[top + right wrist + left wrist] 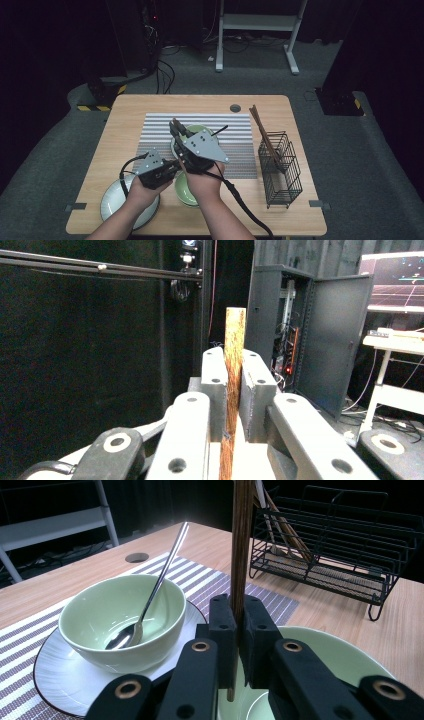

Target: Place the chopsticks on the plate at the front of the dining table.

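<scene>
My left gripper (239,602) is shut on a brown wooden chopstick (242,540) that stands upright between its pads. My right gripper (234,357) points upward and is shut on a wooden chopstick (235,330) too; I cannot tell whether it is the same stick. From above, the left gripper (172,165) and right gripper (176,127) sit close together over the striped mat (240,135). A pale green bowl (100,615) with a metal spoon (160,580) in it rests on a white plate (55,675).
A second green bowl (186,192) lies under the hands near the table's front edge. A white plate (112,205) sits at front left. A black wire rack (280,167) at the right holds more chopsticks (261,130). A round hole (235,108) is at the back.
</scene>
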`<action>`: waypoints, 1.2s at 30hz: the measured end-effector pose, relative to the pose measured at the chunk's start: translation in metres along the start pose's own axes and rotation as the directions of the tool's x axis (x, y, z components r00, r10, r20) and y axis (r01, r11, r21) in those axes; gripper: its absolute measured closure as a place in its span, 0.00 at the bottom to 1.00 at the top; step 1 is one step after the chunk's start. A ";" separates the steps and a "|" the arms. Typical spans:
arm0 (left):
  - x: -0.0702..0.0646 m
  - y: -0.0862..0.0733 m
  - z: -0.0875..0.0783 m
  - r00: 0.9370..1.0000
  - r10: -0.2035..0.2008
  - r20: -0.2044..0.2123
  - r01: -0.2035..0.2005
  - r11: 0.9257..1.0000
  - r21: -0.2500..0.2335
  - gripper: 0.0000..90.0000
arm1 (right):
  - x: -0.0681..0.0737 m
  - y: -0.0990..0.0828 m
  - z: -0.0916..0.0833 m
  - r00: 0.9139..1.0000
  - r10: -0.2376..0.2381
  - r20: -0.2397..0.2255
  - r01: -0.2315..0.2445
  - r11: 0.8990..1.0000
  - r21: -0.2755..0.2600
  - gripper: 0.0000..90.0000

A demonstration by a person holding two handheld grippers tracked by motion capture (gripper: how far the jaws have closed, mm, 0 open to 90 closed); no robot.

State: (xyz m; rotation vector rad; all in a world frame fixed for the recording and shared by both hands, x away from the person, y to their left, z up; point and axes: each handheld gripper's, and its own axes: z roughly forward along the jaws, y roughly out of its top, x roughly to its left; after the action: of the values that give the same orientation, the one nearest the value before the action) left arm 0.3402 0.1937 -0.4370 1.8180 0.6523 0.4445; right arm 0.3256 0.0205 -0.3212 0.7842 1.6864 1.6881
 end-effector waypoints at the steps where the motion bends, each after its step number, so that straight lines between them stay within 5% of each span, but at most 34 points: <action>1: 0.000 0.000 0.000 1.000 0.001 0.000 -0.001 1.000 0.000 0.94 | 0.000 0.000 0.000 1.000 0.000 0.001 0.000 1.000 -0.001 0.92; 14: 0.003 0.008 -0.002 1.000 -0.029 0.001 0.029 1.000 -0.010 0.94 | -0.003 -0.007 -0.005 1.000 0.000 0.003 0.000 1.000 0.025 0.74; 36: -0.003 0.010 -0.011 0.999 -0.040 0.005 0.041 0.998 -0.046 0.94 | -0.004 -0.048 -0.003 1.000 0.003 0.010 -0.004 0.994 0.109 0.75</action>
State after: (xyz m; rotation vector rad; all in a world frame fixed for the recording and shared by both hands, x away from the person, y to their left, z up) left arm 0.3338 0.1971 -0.4236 1.7587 0.6695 0.4252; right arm 0.3265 0.0149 -0.3692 0.8457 1.7837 1.6024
